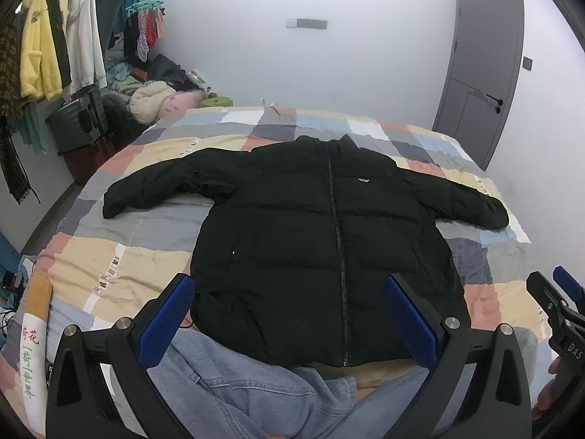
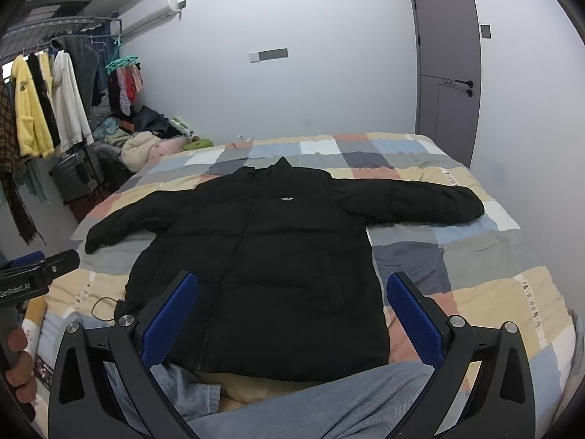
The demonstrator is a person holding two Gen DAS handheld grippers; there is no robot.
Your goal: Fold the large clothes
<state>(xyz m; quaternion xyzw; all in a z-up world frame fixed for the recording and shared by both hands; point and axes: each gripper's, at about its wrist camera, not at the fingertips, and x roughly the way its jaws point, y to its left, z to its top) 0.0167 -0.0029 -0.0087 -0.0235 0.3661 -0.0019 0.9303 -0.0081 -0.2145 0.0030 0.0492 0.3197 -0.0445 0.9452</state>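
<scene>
black jacket (image 1: 310, 226) lies flat on bed, just ahead of both wide-open, empty tools (image 1: 289, 314) (image 2: 292, 311).

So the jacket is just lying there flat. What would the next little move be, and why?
Probably the left gripper reaches out to the cuff of the sleeve on its side, to fold it across the chest. The black jacket lies zipped and flat on the bed with both sleeves spread wide, and both grippers hang open, holding nothing; the right gripper is just as free.
</scene>
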